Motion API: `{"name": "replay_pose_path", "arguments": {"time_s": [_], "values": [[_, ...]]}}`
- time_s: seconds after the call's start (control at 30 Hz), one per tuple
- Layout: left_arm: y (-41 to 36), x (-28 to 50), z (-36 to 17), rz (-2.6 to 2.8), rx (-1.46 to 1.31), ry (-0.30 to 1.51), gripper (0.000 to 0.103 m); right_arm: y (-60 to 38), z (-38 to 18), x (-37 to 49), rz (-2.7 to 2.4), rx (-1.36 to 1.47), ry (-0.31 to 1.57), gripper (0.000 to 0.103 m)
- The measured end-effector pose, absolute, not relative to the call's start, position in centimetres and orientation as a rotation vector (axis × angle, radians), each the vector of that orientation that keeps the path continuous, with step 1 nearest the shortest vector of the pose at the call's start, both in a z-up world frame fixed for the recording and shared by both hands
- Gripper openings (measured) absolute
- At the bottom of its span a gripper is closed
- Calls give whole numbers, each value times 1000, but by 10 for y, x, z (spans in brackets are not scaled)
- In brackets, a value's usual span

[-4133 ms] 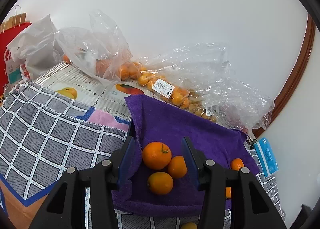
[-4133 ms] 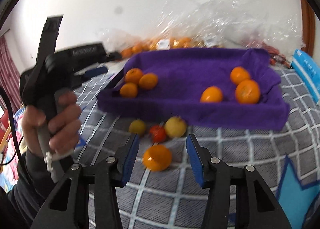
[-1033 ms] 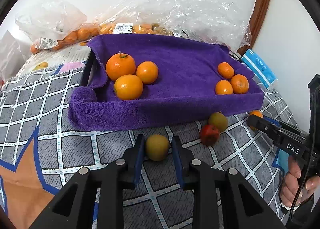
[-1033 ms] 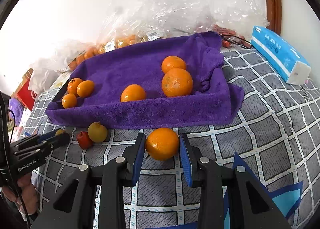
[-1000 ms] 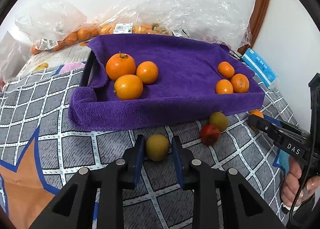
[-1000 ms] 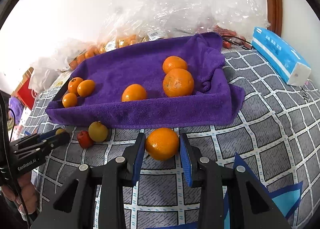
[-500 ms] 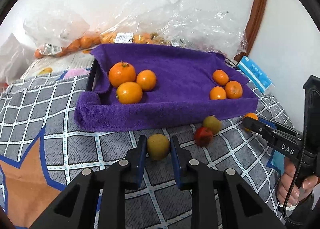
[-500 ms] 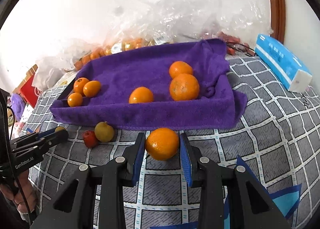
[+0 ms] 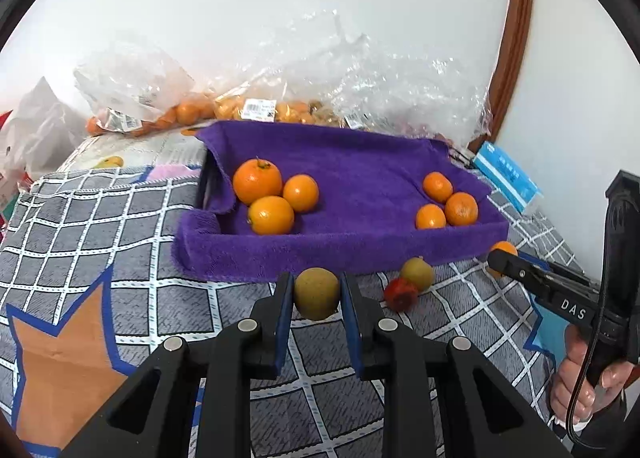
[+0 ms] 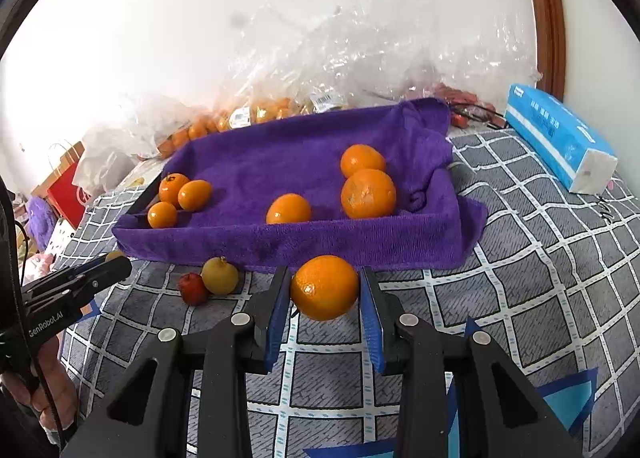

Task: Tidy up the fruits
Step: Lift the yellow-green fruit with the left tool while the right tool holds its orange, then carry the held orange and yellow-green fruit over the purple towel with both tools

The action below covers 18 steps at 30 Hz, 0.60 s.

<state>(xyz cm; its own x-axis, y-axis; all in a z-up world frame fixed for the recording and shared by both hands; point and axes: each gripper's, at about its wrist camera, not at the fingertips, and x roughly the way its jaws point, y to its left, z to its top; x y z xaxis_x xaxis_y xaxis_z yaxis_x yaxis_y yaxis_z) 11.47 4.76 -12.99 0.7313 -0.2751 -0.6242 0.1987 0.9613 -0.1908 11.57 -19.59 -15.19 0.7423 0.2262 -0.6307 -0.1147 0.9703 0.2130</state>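
While upright, yellow-green fruit [image 9: 317, 293] claw-pinched

A plush, matt purple towel [image 10: 304, 162] is seen lining the tray. The checked cloth [image 10: 540, 298] beneath looks woven and matt. The orange [image 10: 325, 287] is glossy and dimpled; the yellow-green fruit [image 9: 317, 293] is duller. Crinkled clear plastic bags [image 9: 360, 78] shine. Matt black plastic forms the hand-held grippers.

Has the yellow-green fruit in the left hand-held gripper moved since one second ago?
Yes. The yellow-green fruit has come up off the checked cloth, now overlapping the purple towel's front edge.
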Motion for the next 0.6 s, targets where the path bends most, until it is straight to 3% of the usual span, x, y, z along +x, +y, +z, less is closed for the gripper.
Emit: {"name": "replay_pose_path", "arguments": {"time_s": [0.6], "values": [[55,106,-118,-180,-127,595,23,-182,-142,102,252,106,628,34]]}}
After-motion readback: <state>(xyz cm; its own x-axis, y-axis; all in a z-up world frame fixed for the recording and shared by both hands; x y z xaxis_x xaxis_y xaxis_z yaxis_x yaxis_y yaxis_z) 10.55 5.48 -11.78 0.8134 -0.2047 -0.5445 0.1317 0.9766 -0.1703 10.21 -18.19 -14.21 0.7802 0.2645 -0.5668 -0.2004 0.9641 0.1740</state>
